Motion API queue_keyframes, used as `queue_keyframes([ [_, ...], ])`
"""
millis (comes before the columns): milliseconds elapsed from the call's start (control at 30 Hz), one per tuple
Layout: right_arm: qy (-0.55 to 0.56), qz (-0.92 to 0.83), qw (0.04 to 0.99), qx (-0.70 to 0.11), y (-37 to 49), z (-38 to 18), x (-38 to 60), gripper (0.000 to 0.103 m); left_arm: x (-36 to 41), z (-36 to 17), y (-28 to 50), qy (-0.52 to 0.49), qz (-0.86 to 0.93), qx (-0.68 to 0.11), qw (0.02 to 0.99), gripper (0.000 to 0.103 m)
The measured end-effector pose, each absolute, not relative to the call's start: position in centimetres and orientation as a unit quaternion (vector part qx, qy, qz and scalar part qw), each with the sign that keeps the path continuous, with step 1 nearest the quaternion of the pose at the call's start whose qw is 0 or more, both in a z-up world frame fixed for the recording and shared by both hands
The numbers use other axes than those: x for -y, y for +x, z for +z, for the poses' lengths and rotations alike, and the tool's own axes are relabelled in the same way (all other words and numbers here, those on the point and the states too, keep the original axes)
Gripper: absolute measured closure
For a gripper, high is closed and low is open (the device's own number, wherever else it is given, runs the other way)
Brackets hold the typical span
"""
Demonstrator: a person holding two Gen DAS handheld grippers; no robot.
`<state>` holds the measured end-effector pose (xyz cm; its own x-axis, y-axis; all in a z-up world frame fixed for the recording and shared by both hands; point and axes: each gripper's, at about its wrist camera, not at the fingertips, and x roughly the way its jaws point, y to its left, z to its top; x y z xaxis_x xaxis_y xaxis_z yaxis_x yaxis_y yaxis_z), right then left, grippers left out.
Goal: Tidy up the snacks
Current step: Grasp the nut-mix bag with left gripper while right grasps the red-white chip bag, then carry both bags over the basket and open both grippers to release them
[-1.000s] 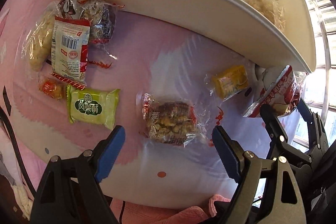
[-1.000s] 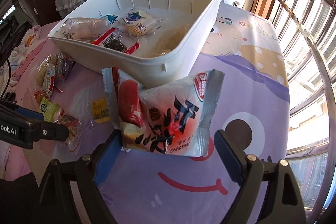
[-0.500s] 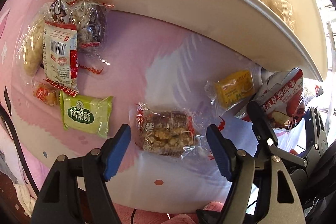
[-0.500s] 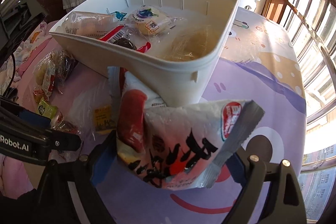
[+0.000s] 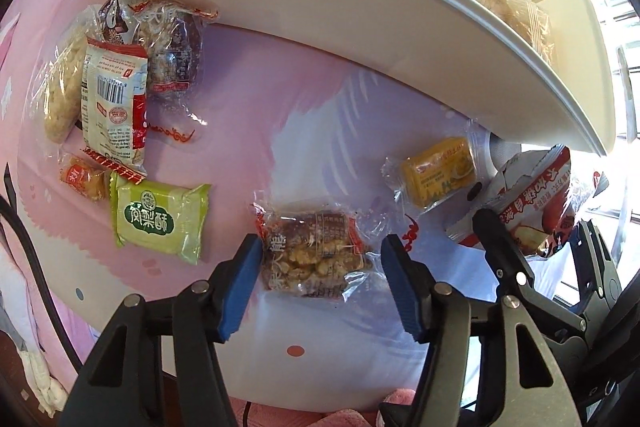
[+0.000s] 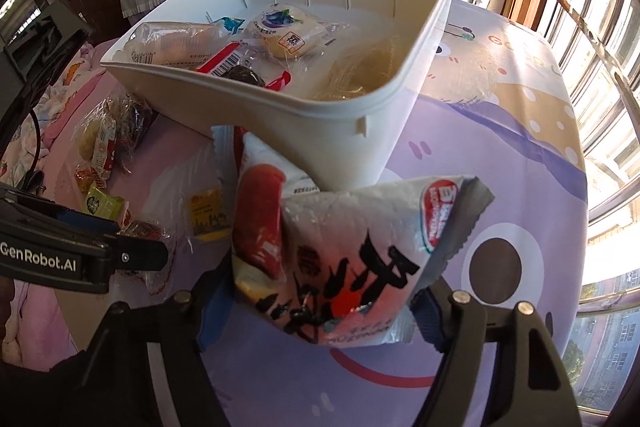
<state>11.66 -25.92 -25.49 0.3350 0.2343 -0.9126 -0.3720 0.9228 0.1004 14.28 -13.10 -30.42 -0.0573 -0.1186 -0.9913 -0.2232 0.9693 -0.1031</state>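
Left gripper, nearest in the left wrist view: a sec ago its jaws stood wide with the nut bar lying ahead of them; now they straddle it and are closing, left pad abt touching the wrapper edge, right pad w/ a small gap. Not clamped yet, bar flat on the tablecloth. So this pick is under way.

Right gripper: jaws closing on the big red-and-white bag. Earlier the bag sat loose btwn wide jaws; now it's crumpled, raised off the cloth, pads pressed into both sides. Looks gripped, ready to go over the wall.

Just beyond, the yellow packet lies near the bin's base. Left of the bar: green packet, then a pile of wrapped snacks further left, all untouched.

Farthest: white bin, holding several snacks already. Roughly half sorted; abt seven pcs left outside incl. the two in hand.
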Motion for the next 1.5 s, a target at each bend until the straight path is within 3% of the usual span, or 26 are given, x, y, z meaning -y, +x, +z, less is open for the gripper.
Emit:
queue_keyframes([
  [100,-0.063,0.185,0.813,-0.549,11.4,-25.2,26.2,0.028,13.0,-29.7,14.2,-0.122,0.04,-0.718,0.685,0.054],
  [267,-0.061,0.181,0.812,-0.552,11.1,-24.4,26.4,0.029,12.1,-29.0,13.9,-0.138,0.038,-0.713,0.687,0.058],
  [633,-0.057,0.178,0.818,-0.545,9.8,-22.1,26.1,0.029,10.6,-26.8,11.3,-0.137,0.03,-0.705,0.695,0.058],
  [967,-0.046,0.176,0.822,-0.54,9.1,-18.8,25.2,0.029,7.2,-19.3,9.9,-0.134,0.012,-0.652,0.746,0.058],
  [1500,0.021,0.145,0.848,-0.51,12.7,-11.1,23.2,0.029,3.9,-9.9,16.1,-0.117,-0.044,-0.57,0.812,0.058],
])
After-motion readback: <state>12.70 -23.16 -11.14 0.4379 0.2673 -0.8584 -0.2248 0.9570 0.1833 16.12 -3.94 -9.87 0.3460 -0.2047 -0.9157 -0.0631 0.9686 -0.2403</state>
